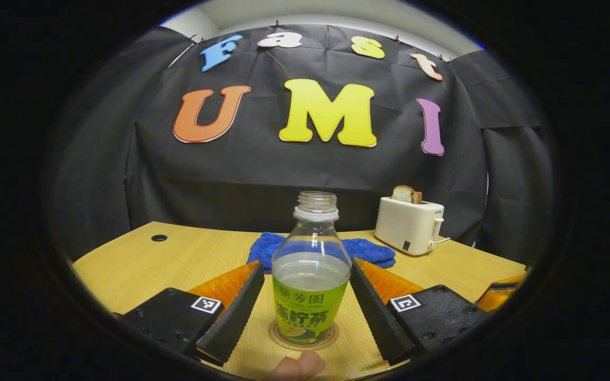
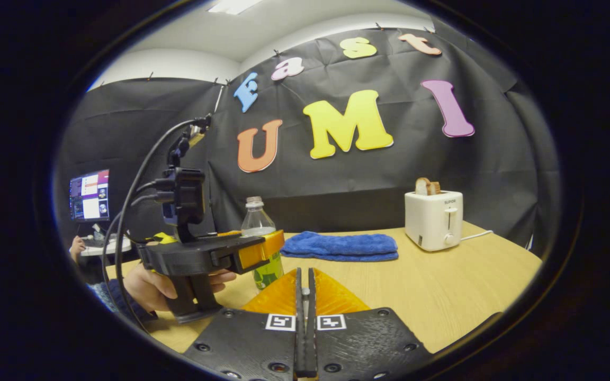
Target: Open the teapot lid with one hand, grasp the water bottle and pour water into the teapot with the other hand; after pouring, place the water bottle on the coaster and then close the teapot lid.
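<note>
In the left gripper view the left tool [image 1: 305, 312] stands spread, its fingers either side of one uncapped water bottle [image 1: 311, 275], not touching. The bottle stands upright, mouth up, on a round coaster [image 1: 278, 337] at lower centre of the table [image 1: 188, 254]. The right tool [image 2: 305, 328] is closed together, empty. Behind lie one blue towel [image 2: 339, 246] and one toaster [image 2: 434, 219].
</note>
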The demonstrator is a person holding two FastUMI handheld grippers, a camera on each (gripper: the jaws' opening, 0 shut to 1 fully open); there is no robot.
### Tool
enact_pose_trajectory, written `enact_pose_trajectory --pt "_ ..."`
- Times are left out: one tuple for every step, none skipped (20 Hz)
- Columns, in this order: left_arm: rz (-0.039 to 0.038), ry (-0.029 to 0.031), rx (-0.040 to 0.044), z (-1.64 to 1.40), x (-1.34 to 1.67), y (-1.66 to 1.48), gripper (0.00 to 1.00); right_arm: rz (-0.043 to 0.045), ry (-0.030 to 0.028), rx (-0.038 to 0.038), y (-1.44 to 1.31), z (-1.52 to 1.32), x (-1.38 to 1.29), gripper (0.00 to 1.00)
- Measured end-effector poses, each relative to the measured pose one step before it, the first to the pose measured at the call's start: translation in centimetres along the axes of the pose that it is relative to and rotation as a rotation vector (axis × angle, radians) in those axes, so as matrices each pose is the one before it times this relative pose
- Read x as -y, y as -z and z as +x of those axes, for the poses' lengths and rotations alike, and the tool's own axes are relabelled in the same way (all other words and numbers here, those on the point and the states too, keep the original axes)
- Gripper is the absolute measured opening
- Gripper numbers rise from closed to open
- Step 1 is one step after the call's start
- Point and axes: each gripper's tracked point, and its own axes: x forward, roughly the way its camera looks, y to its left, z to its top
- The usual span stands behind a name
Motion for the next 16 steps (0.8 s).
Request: enact_pose_trajectory --pt "0.00351 -0.01331 -0.00034 -0.769 -0.696 -0.171 1.0 -0.00577 -0.00406 -0.00069 0.024 0.077 -0.26 0.0" --pt "-0.00139 -0.02009 0.00989 -0.88 -0.722 -0.285 1.0 -0.00487 -0.00436 -0.00241 0.223 0.192 -0.284 0.0" --pt "-0.01197 -0.02691 0.01938 -1.005 -0.98 -0.569 1.0 -0.00323 -0.00409 -0.00882 0.265 0.159 -0.227 0.0" --pt "-0.00154 -0.01588 0.01605 -1.447 -0.861 -0.201 1.0 -0.00674 -0.00889 -0.00573 0.541 0.332 -0.354 0.0" --pt "0.00573 -0.00865 0.03701 -1.308 -1.075 -0.631 1.0 -0.00882 0.00397 -0.00739 0.535 0.278 -0.034 0.0" --pt "0.00569 0.01417 0.02425 -0.681 -0.153 -0.45 0.99 -0.0041 0.0045 -0.00545 0.453 0.328 0.158 0.0" --pt "-0.00267 0.01652 0.02832 -0.013 -0.011 -0.615 0.98 -0.00089 0.0098 -0.00755 0.358 0.375 0.274 0.0" --pt "-0.00469 0.00621 0.01272 0.82 -0.004 -0.159 0.97 0.00233 0.01035 -0.00571 0.299 0.121 0.31 0.0" --pt "-0.01055 0.02754 -0.01556 0.836 0.614 0.347 0.97 0.00789 0.00792 0.00227 -0.031 0.051 0.281 0.0" --pt "0.00979 0.01074 -0.03329 0.648 0.521 0.747 0.98 0.01314 0.00909 0.00459 -0.119 0.024 0.267 0.0" --pt "0.02469 -0.0124 -0.04119 0.57 -0.022 1.021 0.98 0.00912 0.0053 0.00027 -0.093 -0.067 0.239 0.0" --pt "0.01131 0.0056 -0.03145 0.411 0.224 0.637 0.98 -0.00166 -0.00036 -0.00001 -0.075 -0.081 0.049 0.0" --pt "0.00068 0.02188 0.00358 0.188 0.495 -0.077 0.98 -0.00665 0.00099 0.00589 -0.234 -0.117 0.061 0.0" --pt "0.00314 0.00722 0.03765 0.384 0.143 -0.901 0.96 -0.00827 0.00347 0.00426 0.019 -0.144 0.189 0.0" --pt "-0.01086 0.00587 -0.00014 0.566 0.075 -0.094 0.95 -0.00363 0.00032 -0.00153 0.023 -0.048 0.085 0.0" --pt "-0.02411 -0.00117 -0.0203 0.317 -0.009 0.656 0.84 0.00395 -0.00541 -0.00573 0.169 0.02 -0.057 0.0"
